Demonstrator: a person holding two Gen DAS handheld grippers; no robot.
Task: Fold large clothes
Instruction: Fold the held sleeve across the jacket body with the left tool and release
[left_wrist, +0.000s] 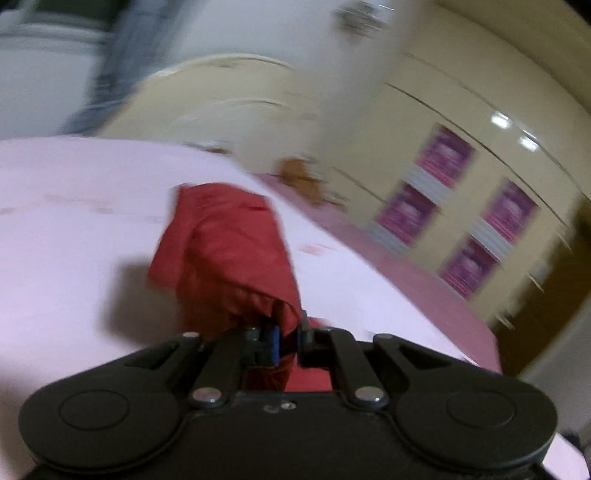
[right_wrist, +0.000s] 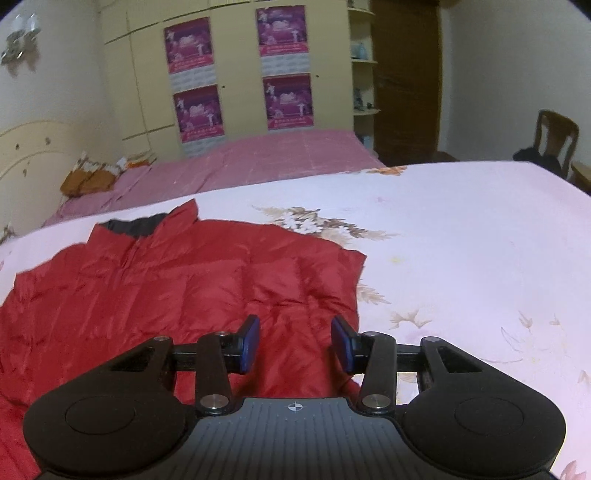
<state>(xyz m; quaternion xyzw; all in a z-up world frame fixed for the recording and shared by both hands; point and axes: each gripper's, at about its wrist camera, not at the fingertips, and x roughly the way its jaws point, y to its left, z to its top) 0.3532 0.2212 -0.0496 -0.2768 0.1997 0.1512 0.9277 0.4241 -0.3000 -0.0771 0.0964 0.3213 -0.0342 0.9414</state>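
Left gripper (left_wrist: 290, 341) pinching red jacket (left_wrist: 229, 251) fold, right gripper (right_wrist: 295, 345) spread above jacket hem.

Home bedroom. Near: bed (right_wrist: 461, 229) w/ floral sheet. Far: cream wardrobe (right_wrist: 236, 74) w/ posters, wooden chair (right_wrist: 556, 133) at right.

Surface: wide bed with pale pink flower-printed sheet (right_wrist: 461, 236)
On it: red quilted puffer jacket (right_wrist: 177, 288), spread flat (dark lining at the collar)
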